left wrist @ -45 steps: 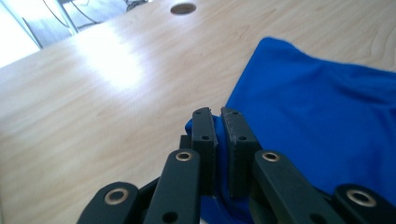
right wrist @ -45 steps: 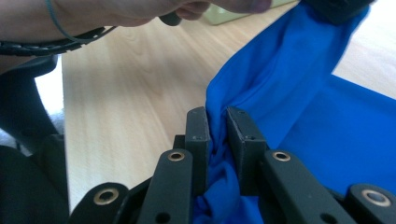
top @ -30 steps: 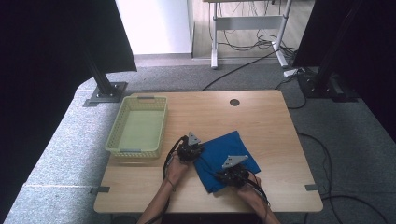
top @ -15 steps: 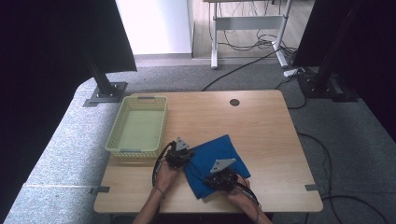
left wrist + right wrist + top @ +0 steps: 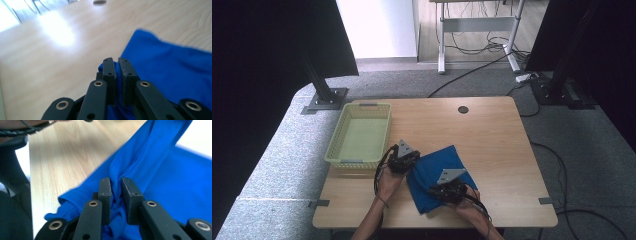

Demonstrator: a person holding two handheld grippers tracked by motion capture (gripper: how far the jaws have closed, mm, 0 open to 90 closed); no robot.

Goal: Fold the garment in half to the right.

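At the far left of the wooden table (image 5: 492, 130), a pale green basket (image 5: 343, 150) is seen standing empty, just beyond and to the left of the left gripper (image 5: 403, 159). In the left gripper view, the left gripper (image 5: 117, 60) is closed narrowly on an edge of the blue cloth (image 5: 172, 72), a thin fold of fabric being pinched between its fingertips while the rest of the cloth spreads away to the right of them. The blue cloth (image 5: 437, 175) lies near the front edge of the table, between the two grippers. In its own view, the right gripper (image 5: 120, 181) is clamped on a bunched ridge of the cloth (image 5: 150, 162), which rises taut beyond the fingertips. The grasping may be judged done: both sides are held. What is left, whether folding or moving to the basket, is judged not yet carried out, since the cloth is rumpled and outside the basket.
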